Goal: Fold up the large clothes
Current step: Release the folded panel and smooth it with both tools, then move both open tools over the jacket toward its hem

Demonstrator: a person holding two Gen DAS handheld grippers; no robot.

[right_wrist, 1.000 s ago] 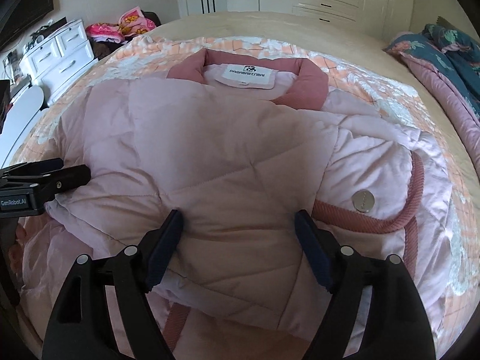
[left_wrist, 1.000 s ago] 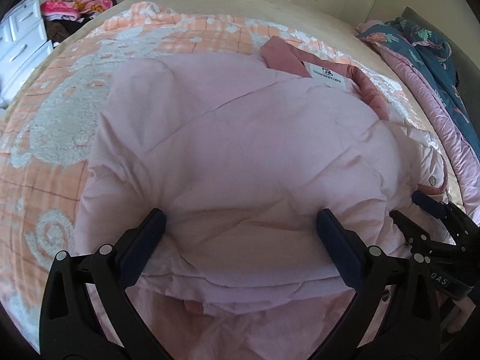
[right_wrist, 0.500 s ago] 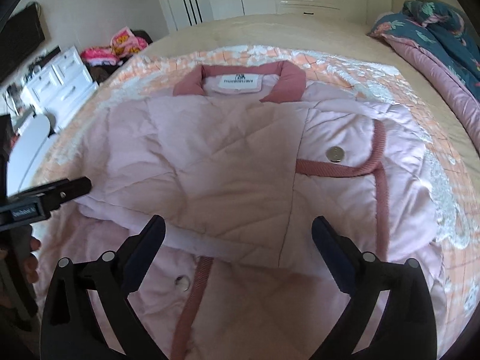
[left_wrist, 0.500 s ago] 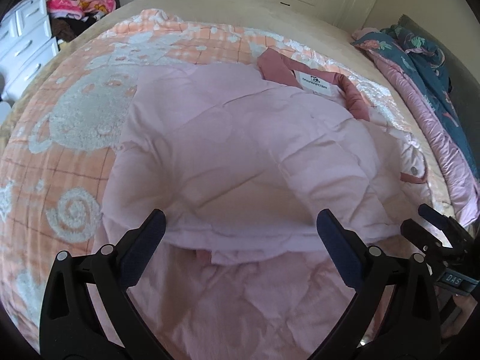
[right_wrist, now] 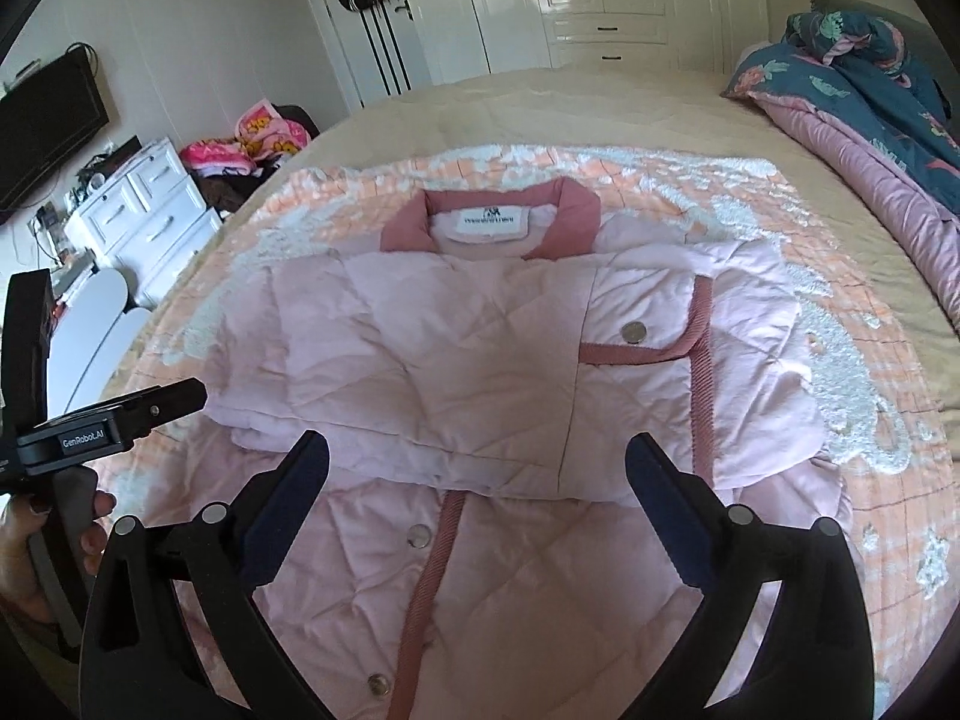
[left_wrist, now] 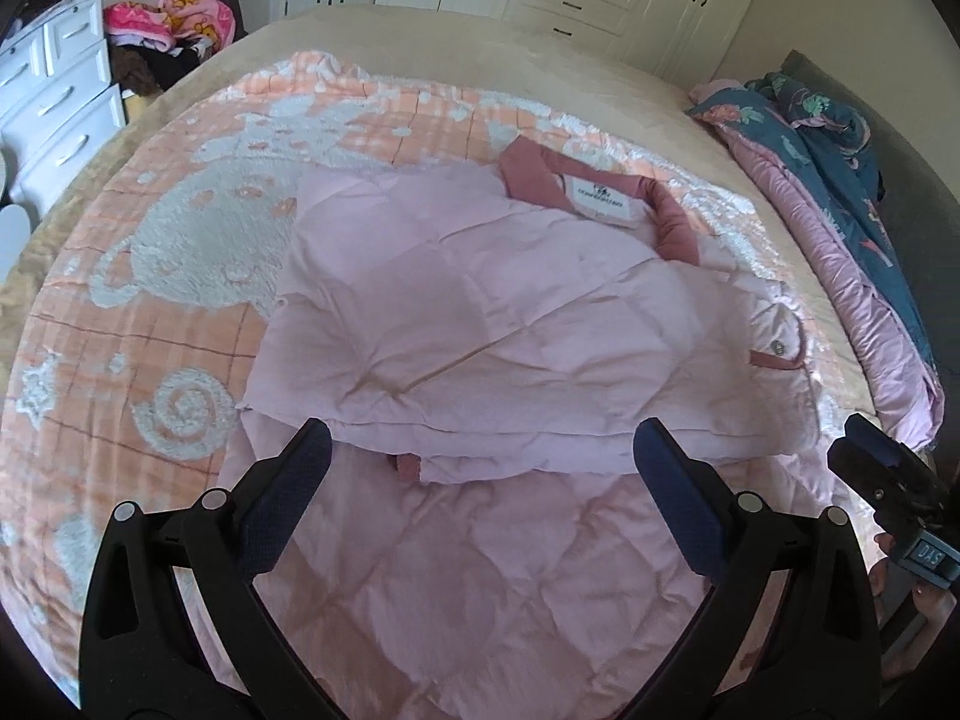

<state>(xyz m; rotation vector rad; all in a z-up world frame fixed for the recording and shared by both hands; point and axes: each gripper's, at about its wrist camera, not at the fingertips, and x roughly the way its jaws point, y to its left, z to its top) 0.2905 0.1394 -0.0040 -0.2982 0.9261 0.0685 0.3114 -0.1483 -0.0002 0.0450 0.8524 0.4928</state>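
The left hand-held gripper (left_wrist: 480, 480), black with dark blue pads, fills the lower part of the left wrist frame, its jaws wide apart and empty, hovering over the garment. The right hand-held gripper (right_wrist: 477, 477) sits the same way in its own frame; its jaws have just been opening, now stand fully spread, and nothing is between them.

The pale pink quilted padded jacket with rose corduroy trim (right_wrist: 480, 360) lies in the middle of both frames on an orange and white patterned fleece blanket (left_wrist: 180, 276) covering a beige bed (right_wrist: 540, 102). Its collar points to the top of the frame; the sleeves look folded across the chest, the lower half still flat toward the bottom edge.

It looks soft, puffy and light, likely to spring back from a crease and slide a little on its smooth shell. The hem corners, or the firmer trimmed front edge, seem the best places to pinch.

The hem is cut off below the frame and behind the gripper arms. How the layers beneath the folded sleeves lie is hidden, and the collar label is unreadable.
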